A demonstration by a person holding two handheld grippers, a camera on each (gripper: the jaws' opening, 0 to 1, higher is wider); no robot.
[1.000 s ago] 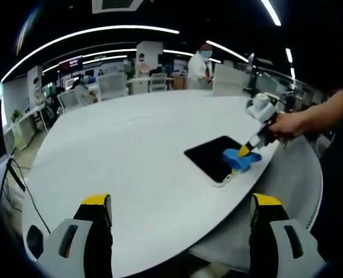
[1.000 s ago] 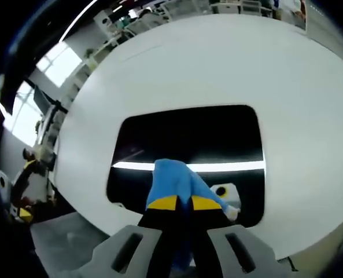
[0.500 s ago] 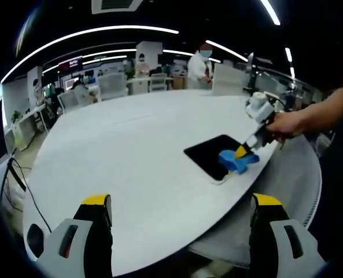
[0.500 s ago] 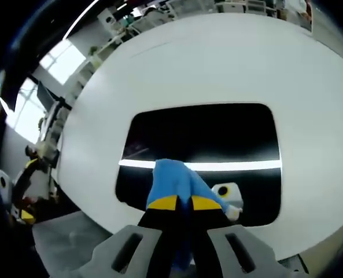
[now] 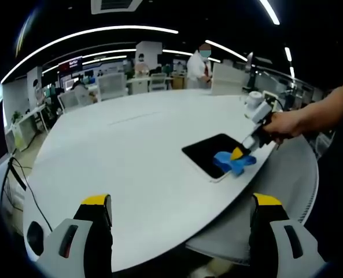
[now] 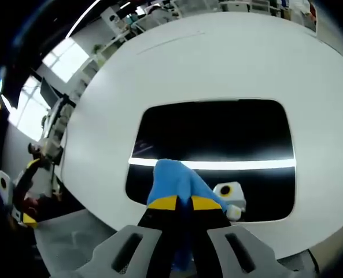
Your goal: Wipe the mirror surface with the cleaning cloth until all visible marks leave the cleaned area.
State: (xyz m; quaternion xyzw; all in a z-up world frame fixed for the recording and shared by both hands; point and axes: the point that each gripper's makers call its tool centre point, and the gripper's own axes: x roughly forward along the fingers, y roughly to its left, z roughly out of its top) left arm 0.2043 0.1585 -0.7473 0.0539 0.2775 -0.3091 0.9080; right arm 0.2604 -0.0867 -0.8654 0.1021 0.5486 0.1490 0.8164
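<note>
The right gripper (image 6: 179, 202) has its two jaws squeezed together on the blue cleaning cloth (image 6: 172, 180). The cloth is bunched up and presses down on the mirror (image 6: 217, 136). The mirror is a dark, flat rectangle with round corners. It lies on the big white table (image 6: 217, 58), near the table's edge. A bright strip of light shines across the mirror, just past the cloth.

In the left gripper view, the left gripper (image 5: 180, 231) holds nothing. Its jaws stand wide apart, well back from the mirror (image 5: 209, 152). A hand (image 5: 284, 123) holds the right gripper (image 5: 238, 154) at the right side of the table (image 5: 131, 156). The cloth (image 5: 232, 163) sits on the mirror's near right corner.
</note>
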